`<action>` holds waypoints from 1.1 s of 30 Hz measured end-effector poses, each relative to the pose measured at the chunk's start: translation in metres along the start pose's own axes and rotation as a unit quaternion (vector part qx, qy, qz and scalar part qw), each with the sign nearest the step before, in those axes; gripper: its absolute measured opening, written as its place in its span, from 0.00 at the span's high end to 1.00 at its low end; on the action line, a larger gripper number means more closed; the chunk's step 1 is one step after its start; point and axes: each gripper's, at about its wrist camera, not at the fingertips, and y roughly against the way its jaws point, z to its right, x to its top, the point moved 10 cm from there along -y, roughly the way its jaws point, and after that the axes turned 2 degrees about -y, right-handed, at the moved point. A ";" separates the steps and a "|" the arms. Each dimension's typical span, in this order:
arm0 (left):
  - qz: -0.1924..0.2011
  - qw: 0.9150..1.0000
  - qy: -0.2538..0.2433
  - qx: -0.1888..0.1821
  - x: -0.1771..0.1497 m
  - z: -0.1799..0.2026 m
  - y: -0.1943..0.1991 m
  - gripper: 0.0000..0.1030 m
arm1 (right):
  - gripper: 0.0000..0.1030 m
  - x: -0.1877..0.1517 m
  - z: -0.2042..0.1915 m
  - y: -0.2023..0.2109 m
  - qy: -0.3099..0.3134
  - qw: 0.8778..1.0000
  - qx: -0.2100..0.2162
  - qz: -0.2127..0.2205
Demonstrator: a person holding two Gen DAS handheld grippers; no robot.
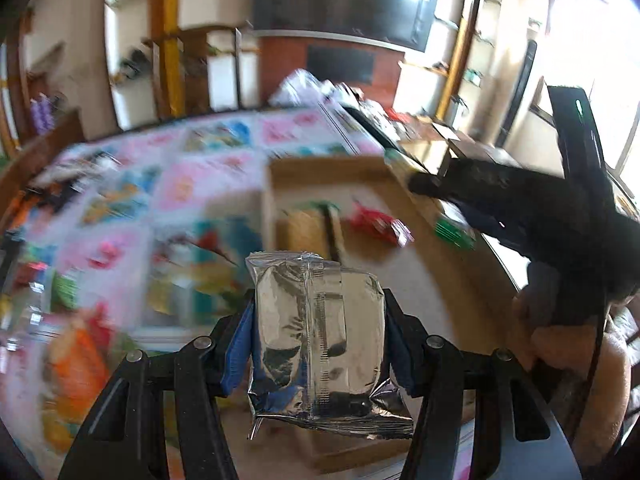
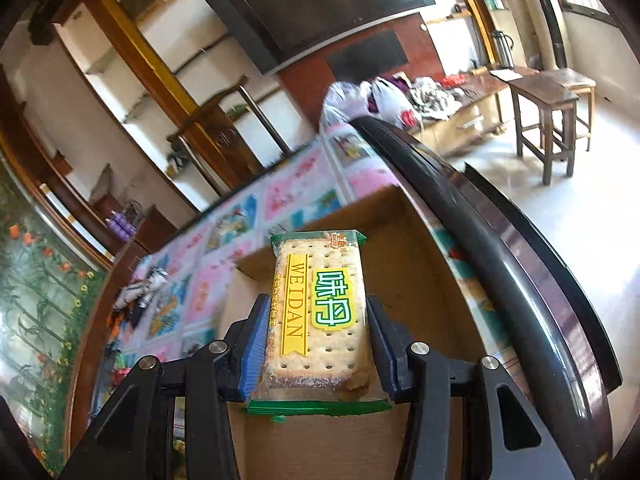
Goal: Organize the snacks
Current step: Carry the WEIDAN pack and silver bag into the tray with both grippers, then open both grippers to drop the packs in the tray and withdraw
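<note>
My left gripper point(image 1: 318, 344) is shut on a silver foil snack packet point(image 1: 316, 340), held over the near part of a shallow cardboard box point(image 1: 400, 276). A red snack packet point(image 1: 378, 224) and a cracker pack point(image 1: 306, 226) lie inside the box. My right gripper point(image 2: 318, 344) is shut on a green-edged cracker packet point(image 2: 320, 316) with a yellow label, held above the cardboard box point(image 2: 416, 280). In the left wrist view the right gripper point(image 1: 424, 186) reaches over the box's far right rim with the green packet point(image 1: 454, 232) below it.
The box sits on a table with a colourful patterned cloth point(image 1: 192, 184). Several loose snack packets point(image 1: 68, 356) lie at the left of the cloth. A dark table rim point(image 2: 492, 240) curves on the right. A hand point(image 1: 576, 340) holds the right gripper.
</note>
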 end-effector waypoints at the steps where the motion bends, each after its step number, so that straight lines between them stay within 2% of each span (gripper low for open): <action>1: -0.007 1.000 -0.002 -0.005 -0.003 0.004 -0.007 0.44 | 0.51 -0.003 0.002 -0.003 -0.001 1.000 -0.002 -0.009; 6: -0.038 0.999 -0.005 -0.029 -0.016 0.014 -0.035 0.44 | 0.52 -0.014 0.008 -0.014 0.005 0.999 -0.023 -0.038; 12: -0.043 0.998 -0.022 -0.033 -0.021 0.017 -0.047 0.45 | 0.52 -0.023 0.008 -0.024 0.023 0.997 -0.041 -0.064; 26: -0.032 0.998 -0.034 -0.035 -0.025 0.021 -0.040 0.44 | 0.51 -0.026 0.005 -0.025 0.028 0.996 -0.048 -0.072; 33: -0.022 0.999 -0.030 -0.037 -0.021 0.020 -0.031 0.43 | 0.50 -0.019 -0.001 -0.014 0.027 0.998 -0.041 -0.050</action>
